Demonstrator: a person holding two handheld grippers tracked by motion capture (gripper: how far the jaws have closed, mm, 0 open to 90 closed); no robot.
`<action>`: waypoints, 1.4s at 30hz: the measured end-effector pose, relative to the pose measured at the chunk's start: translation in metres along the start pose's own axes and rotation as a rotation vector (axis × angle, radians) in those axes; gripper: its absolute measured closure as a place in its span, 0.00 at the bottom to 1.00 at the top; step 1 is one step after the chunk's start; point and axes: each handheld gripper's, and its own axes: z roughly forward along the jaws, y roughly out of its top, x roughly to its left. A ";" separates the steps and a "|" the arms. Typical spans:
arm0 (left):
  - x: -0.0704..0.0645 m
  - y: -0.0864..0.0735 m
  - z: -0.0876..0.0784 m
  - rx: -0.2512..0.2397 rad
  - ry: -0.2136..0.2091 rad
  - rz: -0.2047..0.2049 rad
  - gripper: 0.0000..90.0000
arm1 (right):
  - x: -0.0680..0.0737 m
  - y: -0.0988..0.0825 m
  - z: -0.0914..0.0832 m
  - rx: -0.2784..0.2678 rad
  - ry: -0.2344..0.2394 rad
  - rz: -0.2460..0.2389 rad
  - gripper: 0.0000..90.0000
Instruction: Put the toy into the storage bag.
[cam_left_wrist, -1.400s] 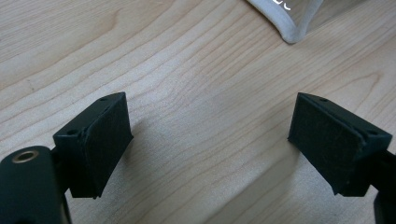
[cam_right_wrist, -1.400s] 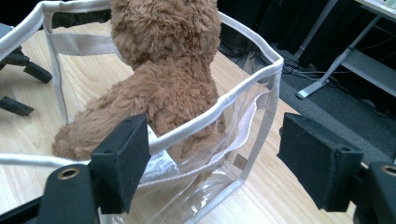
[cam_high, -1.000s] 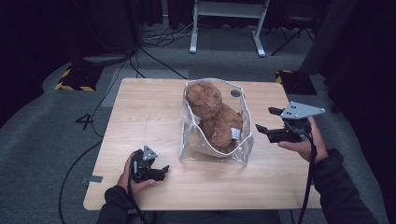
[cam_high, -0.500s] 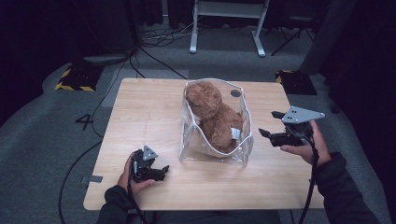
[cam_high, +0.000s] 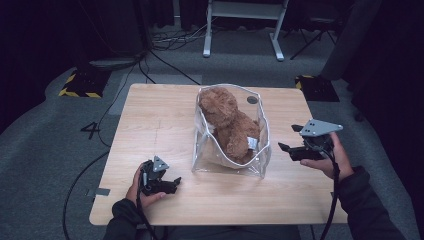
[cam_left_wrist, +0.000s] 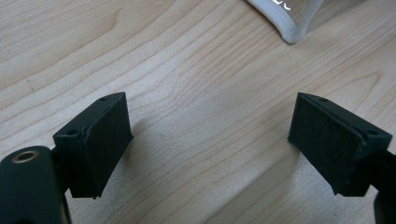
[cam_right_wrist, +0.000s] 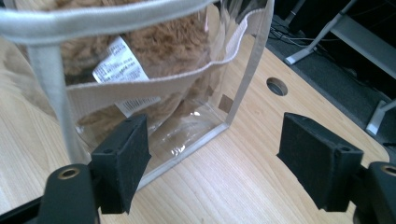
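A: From the high view, what did we see?

B: We saw a clear bag standing in the middle of the wooden table. A fuzzy brown teddy bear sat inside it. The left gripper lay low near the front edge, well apart from the bag. The right gripper was just beside the bag's right side.

A: And the left gripper view?

B: Its jaws stood wide apart over bare wood and held nothing. We saw a corner of the bag at the top.

A: And the right gripper view?

B: Its jaws were wide apart too, with nothing held. The bag was close, with a pale trim. We saw brown fur and a white tag through it.
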 end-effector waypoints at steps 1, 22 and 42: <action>0.000 0.000 0.000 -0.001 -0.001 -0.004 0.14 | 0.000 -0.003 0.001 0.007 0.001 -0.001 0.27; 0.000 0.000 0.000 0.000 0.000 0.000 0.14 | -0.005 -0.041 0.017 0.086 -0.014 0.037 0.28; 0.000 0.000 0.000 -0.001 -0.001 -0.001 0.14 | -0.006 -0.086 0.030 0.149 -0.004 0.102 0.28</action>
